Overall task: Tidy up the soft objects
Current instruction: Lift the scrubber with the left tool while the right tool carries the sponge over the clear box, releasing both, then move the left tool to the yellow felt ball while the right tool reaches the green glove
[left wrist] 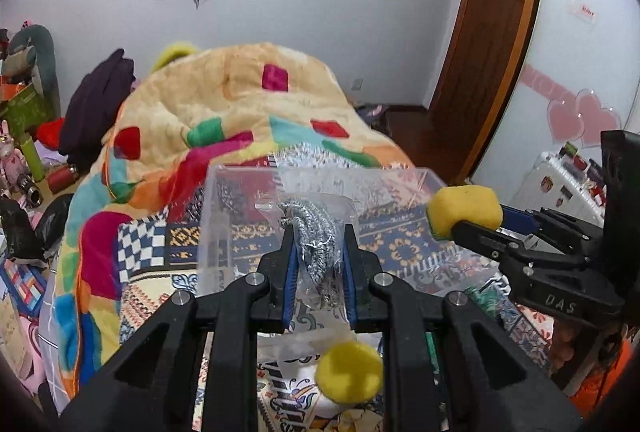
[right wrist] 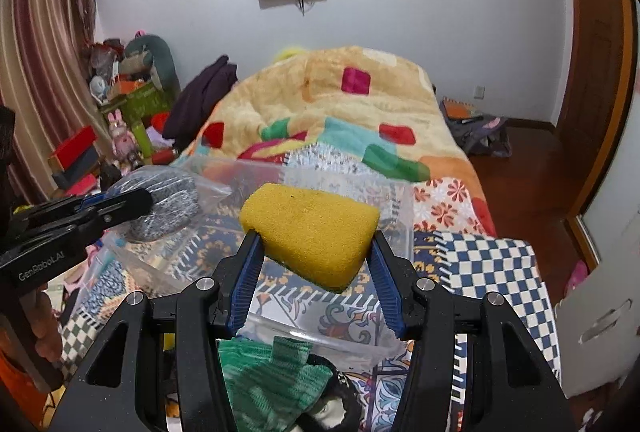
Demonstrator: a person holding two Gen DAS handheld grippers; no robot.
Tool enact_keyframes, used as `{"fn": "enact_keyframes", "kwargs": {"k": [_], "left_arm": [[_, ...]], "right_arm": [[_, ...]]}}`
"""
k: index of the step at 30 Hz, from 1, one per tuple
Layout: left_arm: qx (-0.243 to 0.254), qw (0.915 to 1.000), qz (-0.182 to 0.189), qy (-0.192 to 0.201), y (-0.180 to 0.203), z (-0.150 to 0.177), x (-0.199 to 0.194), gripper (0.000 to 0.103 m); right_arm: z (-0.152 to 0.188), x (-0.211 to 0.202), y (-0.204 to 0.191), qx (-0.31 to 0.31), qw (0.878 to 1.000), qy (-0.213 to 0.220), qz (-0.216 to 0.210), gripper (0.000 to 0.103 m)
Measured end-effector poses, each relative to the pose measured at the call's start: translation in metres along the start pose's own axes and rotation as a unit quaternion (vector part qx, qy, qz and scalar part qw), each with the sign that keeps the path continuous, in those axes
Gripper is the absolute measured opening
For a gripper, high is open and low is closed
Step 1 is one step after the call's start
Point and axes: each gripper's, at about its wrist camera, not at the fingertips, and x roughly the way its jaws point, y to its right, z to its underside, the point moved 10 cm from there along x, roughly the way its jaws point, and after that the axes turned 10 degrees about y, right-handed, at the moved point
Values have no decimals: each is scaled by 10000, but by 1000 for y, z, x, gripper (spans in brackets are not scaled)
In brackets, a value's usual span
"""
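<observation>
The left tongs [left wrist: 318, 252] are squeezing a bagged steel scrubber [left wrist: 314, 232]. The right tongs [right wrist: 316, 260] are squeezing a yellow sponge [right wrist: 310, 234]. Both are hanging over the clear box [left wrist: 216, 216] on the bed, at 12 o'clock. Nothing looks dropped in yet. A yellow puff [left wrist: 349, 372] is waiting at 6 o'clock.

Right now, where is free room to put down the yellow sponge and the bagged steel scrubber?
The clear plastic bin looks bare inside, its floor free below the yellow sponge. The bagged steel scrubber hangs above it. The near bed edge is crowded: round yellow sponge, green cloth.
</observation>
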Motion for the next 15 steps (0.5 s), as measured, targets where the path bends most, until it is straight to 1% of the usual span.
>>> {"fn": "enact_keyframes", "kwargs": {"k": [6, 11, 15], "left_arm": [[242, 9990, -101, -368, 2, 19, 24, 19], [297, 9980, -138, -532, 2, 26, 33, 19], [369, 9973, -189, -598, 3, 29, 35, 20]], "right_arm": [[12, 14, 0, -20, 9995, -307, -15, 50], [20, 22, 2, -94, 9989, -454, 59, 51], [22, 23, 2, -49, 9986, -526, -7, 55]]}}
